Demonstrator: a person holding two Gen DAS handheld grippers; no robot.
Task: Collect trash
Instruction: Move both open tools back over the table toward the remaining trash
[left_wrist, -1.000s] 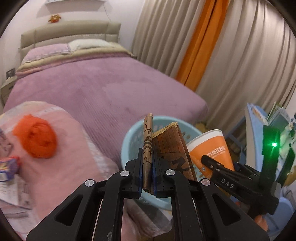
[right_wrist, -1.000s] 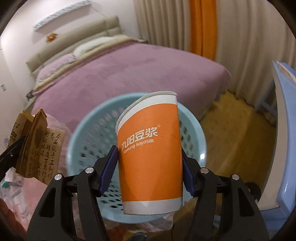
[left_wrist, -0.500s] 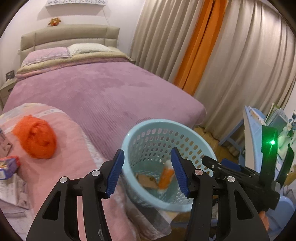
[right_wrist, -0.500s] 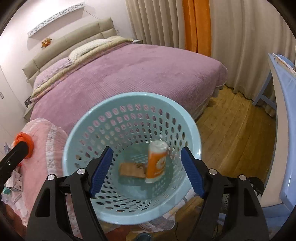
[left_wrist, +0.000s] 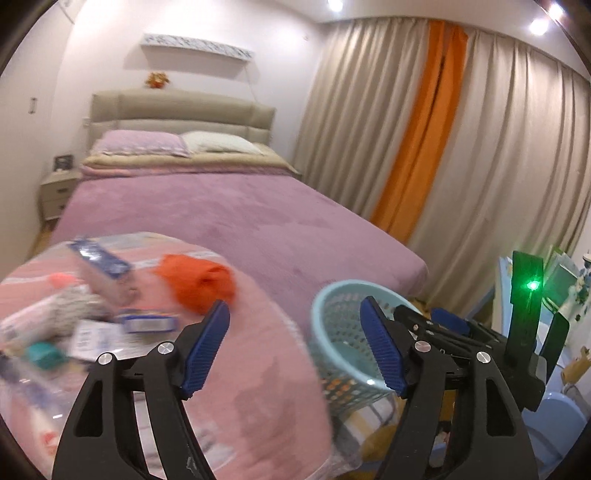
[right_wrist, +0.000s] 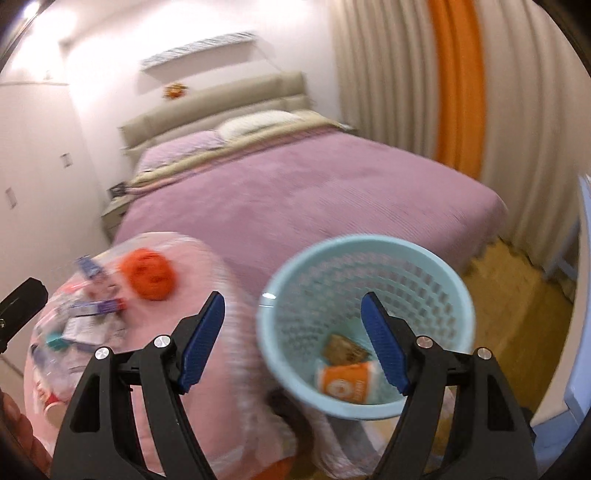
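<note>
A light blue perforated basket (right_wrist: 436, 266) stands on the floor beside a round table with a pink cover (right_wrist: 221, 369). An orange soymilk cup (right_wrist: 347, 382) and a brown paper piece (right_wrist: 343, 349) lie in its bottom. The basket also shows in the left wrist view (left_wrist: 332, 332). My right gripper (right_wrist: 291, 332) is open and empty above the basket's left rim. My left gripper (left_wrist: 295, 339) is open and empty over the pink table's (left_wrist: 258, 387) right edge. Blurred boxes and wrappers (left_wrist: 99, 314) and an orange ball of fabric (left_wrist: 199, 284) lie on the table.
A purple bed (left_wrist: 221, 210) fills the middle ground, with beige and orange curtains (left_wrist: 424, 129) behind. A blue desk edge (right_wrist: 583, 295) stands at the right. Wooden floor (right_wrist: 517, 295) lies between the bed and the desk. The right gripper's body (left_wrist: 461, 332) shows beside the basket.
Both grippers let go of the paper piece and the cup, which fell into the basket. Both then opened wider and swung left toward the pink table.
</note>
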